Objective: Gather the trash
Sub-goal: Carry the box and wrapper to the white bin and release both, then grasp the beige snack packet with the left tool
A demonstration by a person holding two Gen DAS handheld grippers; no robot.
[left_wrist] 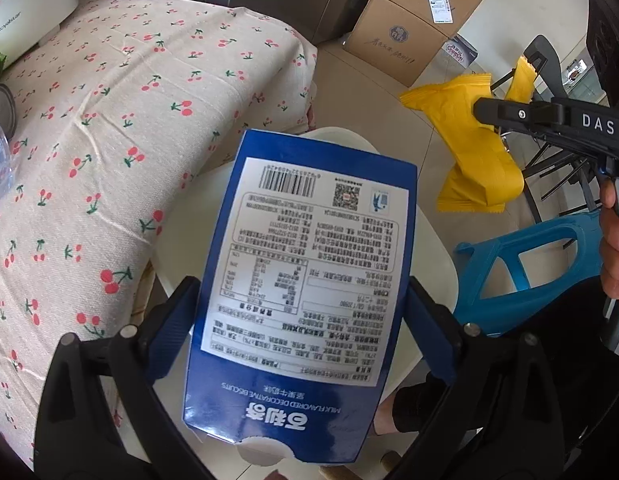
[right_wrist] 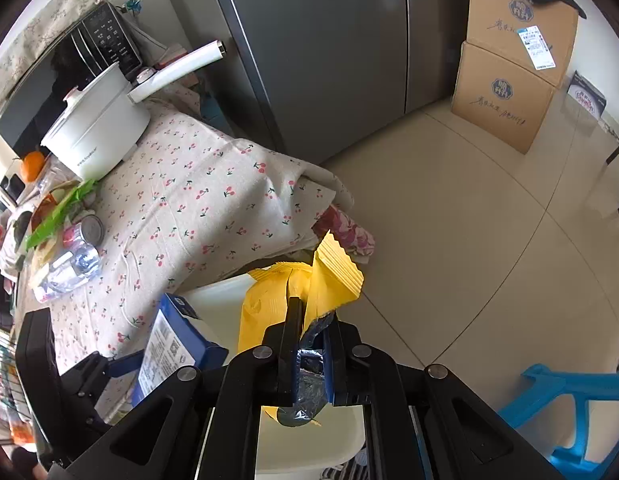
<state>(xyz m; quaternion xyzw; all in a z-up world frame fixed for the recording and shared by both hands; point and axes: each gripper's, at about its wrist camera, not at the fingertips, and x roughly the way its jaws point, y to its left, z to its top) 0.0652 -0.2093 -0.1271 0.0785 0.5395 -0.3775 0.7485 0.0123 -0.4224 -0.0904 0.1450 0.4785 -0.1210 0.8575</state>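
Left wrist view
Left gripper [left_wrist: 297, 312]: closed on a blue biscuit box [left_wrist: 297, 296], held at frame centre above a white chair seat [left_wrist: 433, 256].
Table [left_wrist: 109, 140]: cherry-print cloth, seen at left.
Right gripper [left_wrist: 485, 114]: seen at upper right.

Right wrist view
Right gripper [right_wrist: 311, 354]: jaws nearly together, pinched on a yellow wrapper [right_wrist: 269, 304] at lower centre.
Biscuit box [right_wrist: 177, 340]: seen at lower left, beside the wrapper.

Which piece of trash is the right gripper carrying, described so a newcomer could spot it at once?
Start at the table with the cherry-print cloth; past its near corner, both grippers hang over a cream seat. The right gripper is shut on a crumpled yellow snack wrapper with crimped, zigzag ends. The left gripper beside it holds a stiff blue biscuit box, so colour and limpness tell them apart.
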